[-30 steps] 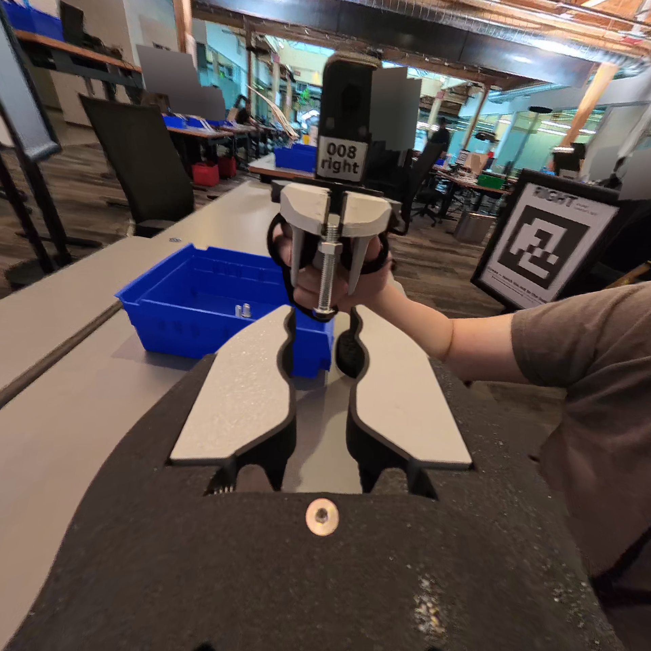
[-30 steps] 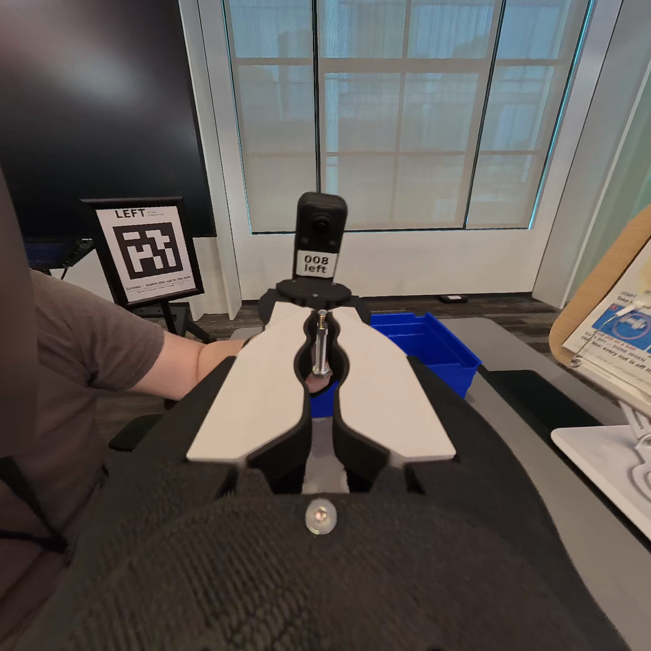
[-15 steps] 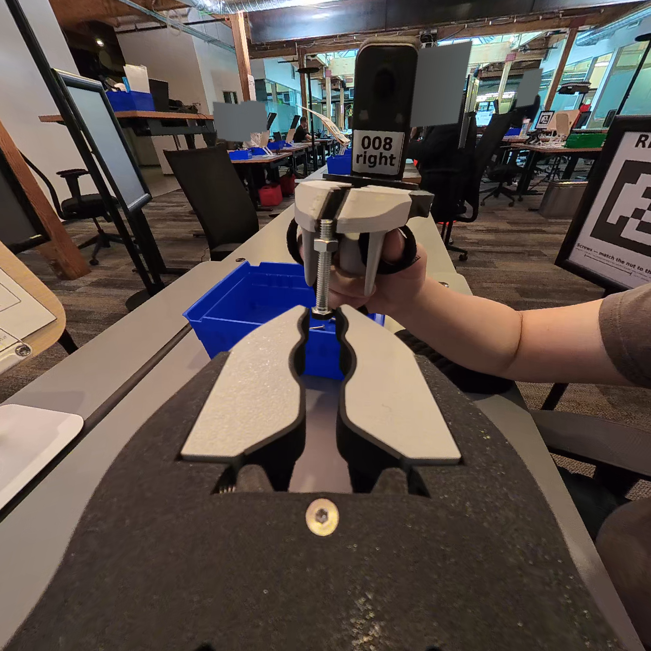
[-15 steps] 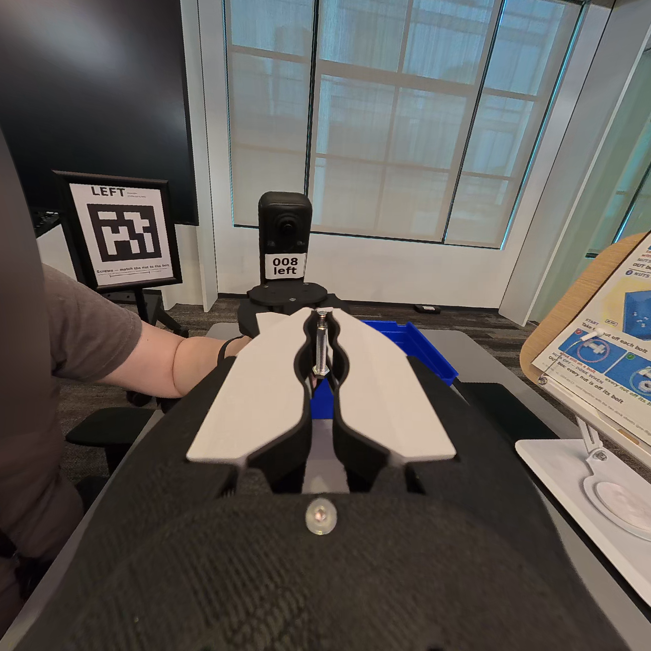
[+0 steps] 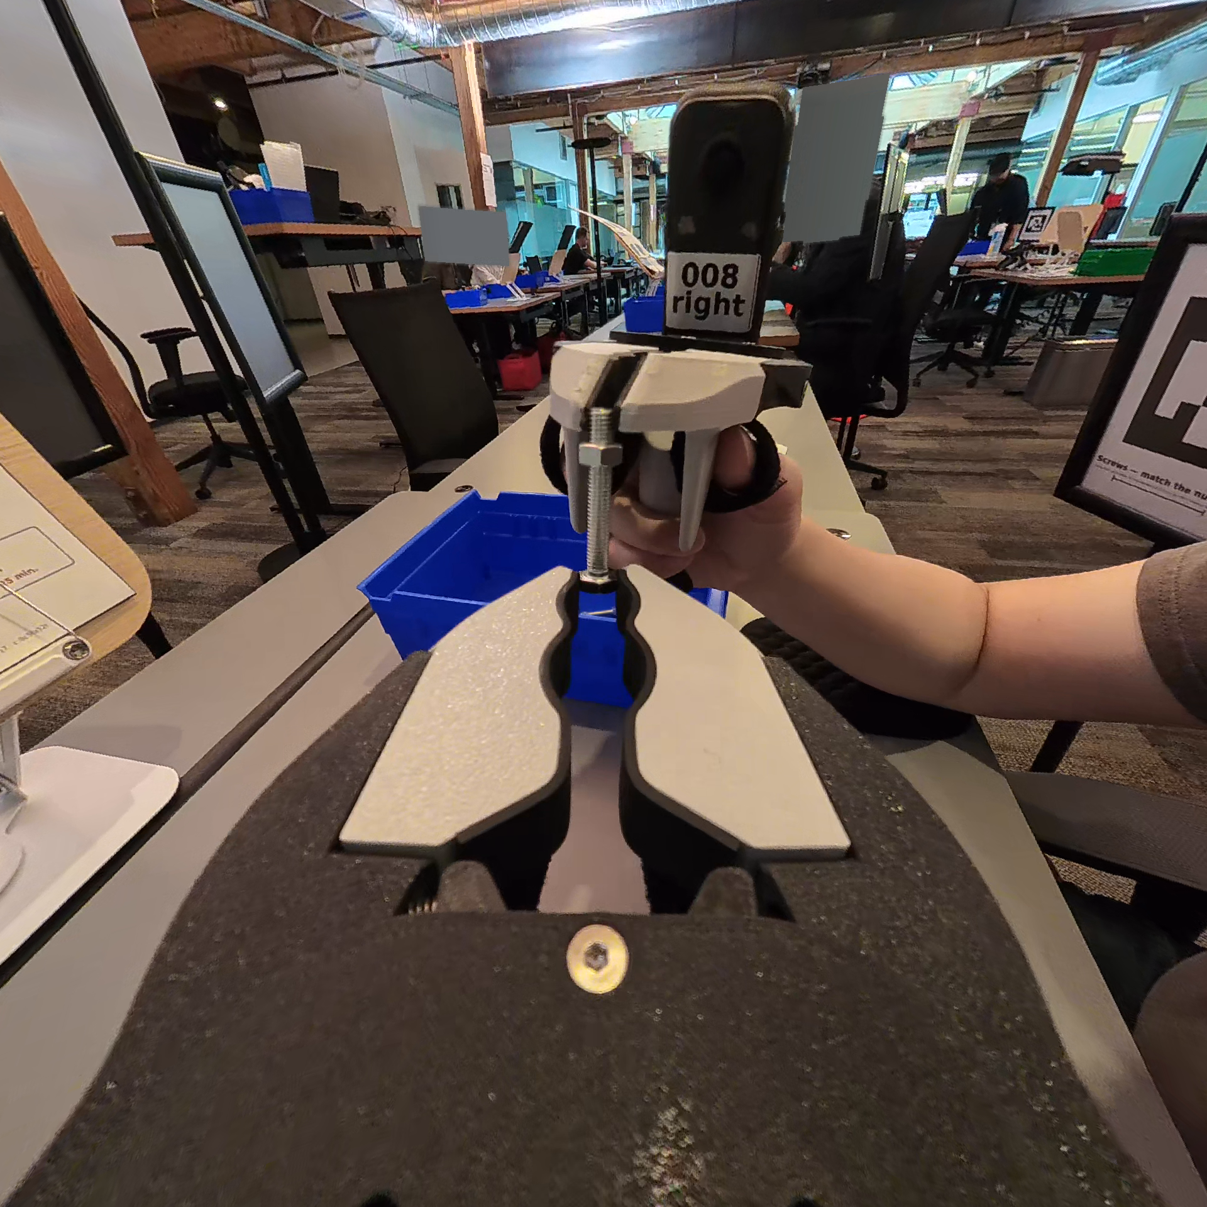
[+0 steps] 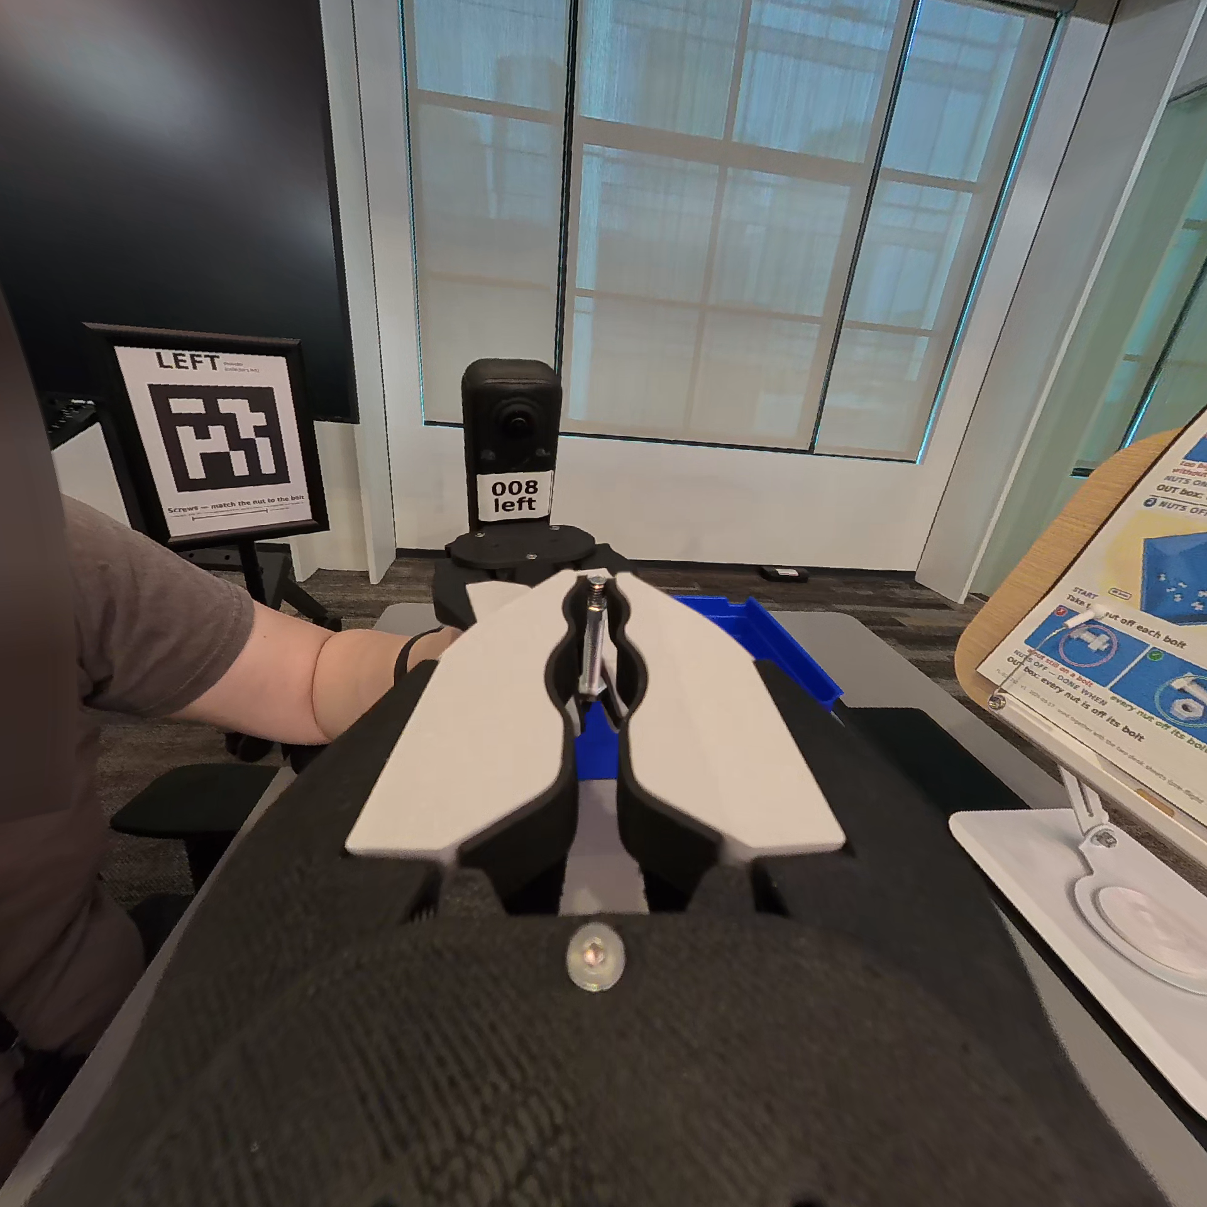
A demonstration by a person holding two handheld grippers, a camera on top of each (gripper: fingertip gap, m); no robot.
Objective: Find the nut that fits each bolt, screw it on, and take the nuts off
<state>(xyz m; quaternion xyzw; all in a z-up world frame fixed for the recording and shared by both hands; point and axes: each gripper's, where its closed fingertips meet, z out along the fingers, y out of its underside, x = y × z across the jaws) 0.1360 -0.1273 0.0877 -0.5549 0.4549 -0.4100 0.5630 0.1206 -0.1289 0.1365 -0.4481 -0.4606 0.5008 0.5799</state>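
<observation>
A long silver bolt (image 5: 599, 509) stands upright between the two grippers, above the blue bin (image 5: 470, 575). A hex nut (image 5: 601, 452) sits high on its thread. My right gripper (image 5: 604, 406) faces me and is shut on the bolt's top end, just above the nut. My left gripper (image 5: 597, 578) has its tips closed in on the bolt's lower end, the head. In the right wrist view the bolt (image 6: 591, 643) shows through the gap of my right gripper (image 6: 594, 580), with the left gripper's thin fingers (image 6: 617, 704) beside the head. The bin (image 6: 784, 646) lies behind.
A grey table (image 5: 196, 718) holds the bin. An instruction board on a white stand (image 6: 1110, 620) is at one side. A framed marker sign (image 6: 215, 437) stands behind the person's arm (image 6: 313, 679). A black pad (image 5: 849, 686) lies by the bin. Some 5 cm of space lies between my two pairs of fingers.
My left gripper's fingers have narrowed around the bolt's lower end. The left view has swung so the bin now sits behind the bolt. The right gripper still holds the bolt's top.
</observation>
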